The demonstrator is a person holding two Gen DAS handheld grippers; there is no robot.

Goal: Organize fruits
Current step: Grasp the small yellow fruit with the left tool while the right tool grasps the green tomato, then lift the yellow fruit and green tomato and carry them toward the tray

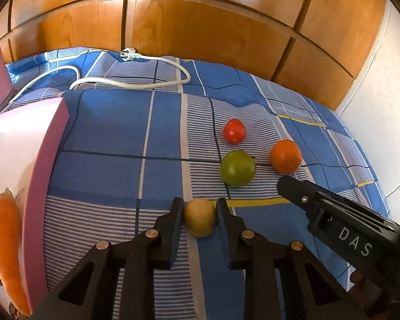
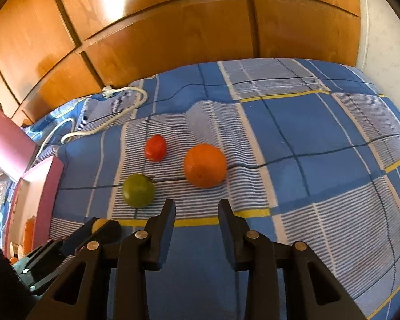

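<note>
left gripper (image 1: 200, 214) sits low on the checked bedspread (image 1: 106, 133), jaws closed in around the yellow fruit (image 1: 200, 220) (whether they actually pinch it, cannot tell). right gripper (image 2: 196, 213) hangs wide apart, holding nothing, just short of the orange (image 2: 204, 165); green tomato (image 2: 138, 190) and red tomato (image 2: 155, 148) lie nearby.

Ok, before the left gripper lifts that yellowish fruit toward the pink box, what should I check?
1. Round yellowish fruit centred between the left gripper fingers: ok.
2. Firm grip on it: cannot tell.
3. Round green fruit clear of the fingers: ok.
4. Right gripper open, holding nothing: ok.
5. Right gripper clear of the lift path: cannot tell; it sits close alongside.
6. Room in the pink-walled box holding an orange carrot: cannot tell.
</note>
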